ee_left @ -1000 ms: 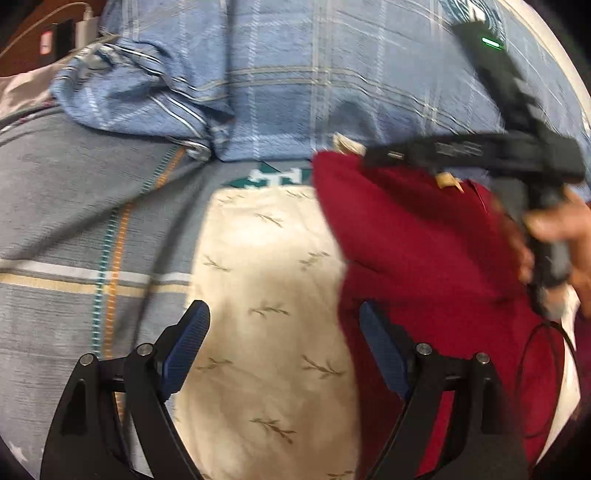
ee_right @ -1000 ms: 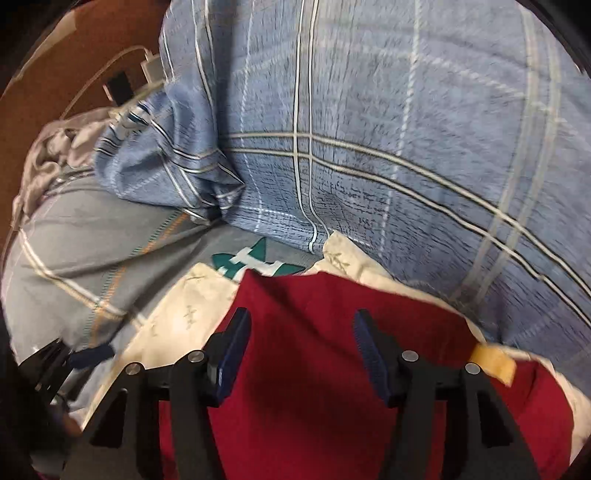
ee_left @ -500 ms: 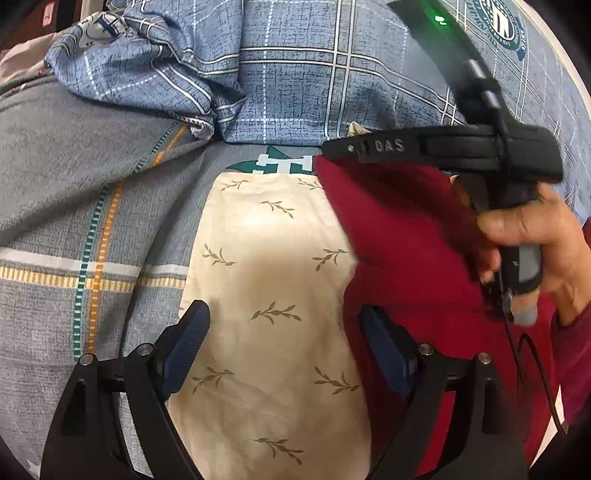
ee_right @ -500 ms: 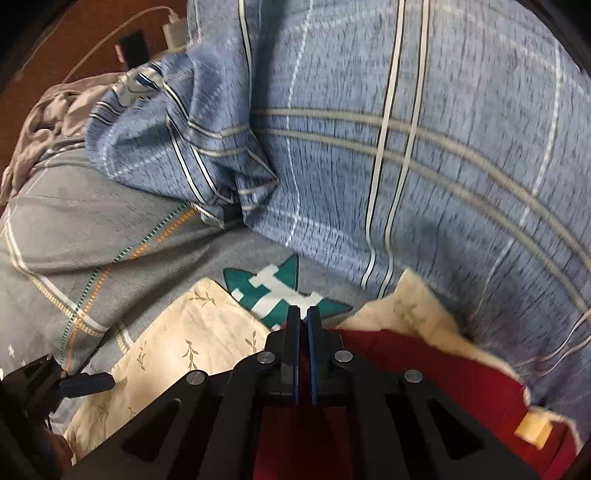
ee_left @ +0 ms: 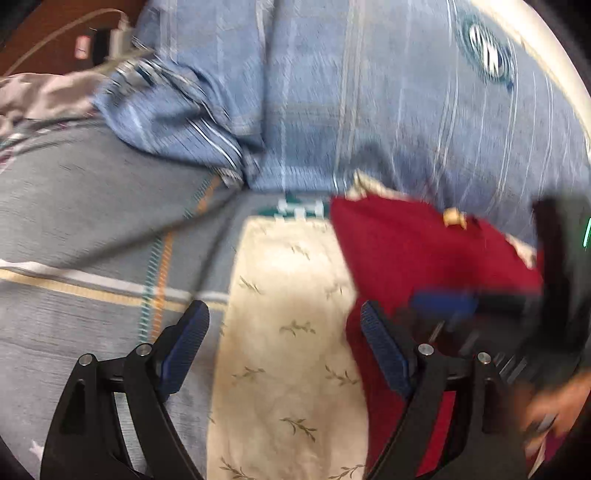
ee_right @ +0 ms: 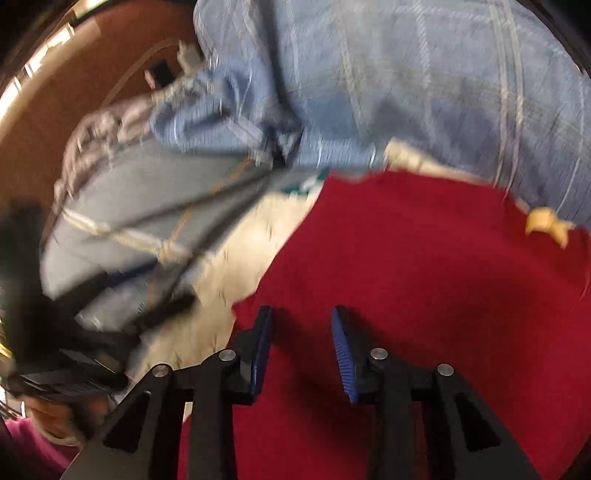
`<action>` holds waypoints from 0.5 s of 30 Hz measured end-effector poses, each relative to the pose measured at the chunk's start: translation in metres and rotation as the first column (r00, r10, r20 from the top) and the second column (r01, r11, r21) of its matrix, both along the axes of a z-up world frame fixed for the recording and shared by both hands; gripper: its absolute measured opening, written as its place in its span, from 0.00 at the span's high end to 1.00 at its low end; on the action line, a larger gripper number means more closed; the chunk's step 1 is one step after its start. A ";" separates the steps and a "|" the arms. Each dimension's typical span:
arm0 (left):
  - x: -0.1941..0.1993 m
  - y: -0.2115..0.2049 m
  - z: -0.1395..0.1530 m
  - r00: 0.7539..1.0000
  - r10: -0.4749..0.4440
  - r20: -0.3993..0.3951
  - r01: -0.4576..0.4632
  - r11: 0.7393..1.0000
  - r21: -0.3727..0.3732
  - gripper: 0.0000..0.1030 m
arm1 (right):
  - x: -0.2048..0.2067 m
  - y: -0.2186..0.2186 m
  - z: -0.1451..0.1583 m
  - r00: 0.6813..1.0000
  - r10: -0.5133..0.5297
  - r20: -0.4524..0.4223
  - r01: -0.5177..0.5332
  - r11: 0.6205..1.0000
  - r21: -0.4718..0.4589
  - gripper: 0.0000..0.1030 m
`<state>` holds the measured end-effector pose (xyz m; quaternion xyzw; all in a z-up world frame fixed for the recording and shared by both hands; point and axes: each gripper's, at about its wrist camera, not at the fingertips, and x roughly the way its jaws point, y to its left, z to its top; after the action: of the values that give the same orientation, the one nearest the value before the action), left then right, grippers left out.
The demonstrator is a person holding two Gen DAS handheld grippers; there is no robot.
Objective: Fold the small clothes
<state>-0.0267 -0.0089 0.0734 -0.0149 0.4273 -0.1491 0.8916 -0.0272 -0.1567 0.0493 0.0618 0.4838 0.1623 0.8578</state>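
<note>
A red garment point(ee_left: 406, 251) with a tan label point(ee_left: 454, 218) lies partly on a cream leaf-print cloth point(ee_left: 288, 295) on the bed. My left gripper point(ee_left: 284, 314) hangs open above the cream cloth, its right finger at the red garment's left edge. In the right wrist view my right gripper point(ee_right: 301, 317) hovers over the red garment point(ee_right: 424, 258) close to its left edge. Its jaws are opening, and only flat red fabric shows in the gap below them. The left wrist view catches it as a blurred blue pad point(ee_left: 443, 304) at the right. Both views are motion-blurred.
A blue plaid blanket point(ee_left: 369, 110) is bunched along the far side, touching the garments. The grey striped bedsheet point(ee_left: 92, 229) spreads to the left. A charger and cable point(ee_left: 114, 33) sit on brown wood at the far left. A hand point(ee_left: 554, 406) holds the right gripper.
The right gripper, open a second ago, shut at the red garment's far corner, then drew back toward the near side with its jaws parted again. The left gripper stayed open and shifted slightly.
</note>
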 end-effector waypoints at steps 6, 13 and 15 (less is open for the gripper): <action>0.003 -0.023 -0.011 0.999 -0.038 -0.016 0.038 0.999 -0.020 0.17 | -0.044 -0.017 0.028 0.998 -0.027 0.053 0.031 0.997 -0.074 0.67; 0.001 -0.059 -0.016 0.996 -0.094 0.002 0.094 0.996 0.004 0.17 | -0.090 -0.179 0.063 0.877 -0.475 0.065 0.479 0.862 -0.163 0.42; 0.004 -0.066 -0.023 0.995 -0.099 -0.015 0.099 0.994 0.034 0.17 | -0.100 -0.219 0.062 0.823 -0.563 0.078 0.562 0.786 -0.256 0.40</action>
<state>-0.0226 -0.0753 0.0499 0.0208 0.4358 -0.1856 0.8805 -0.1272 -0.3757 0.1109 0.0867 0.4617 -0.1674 0.8668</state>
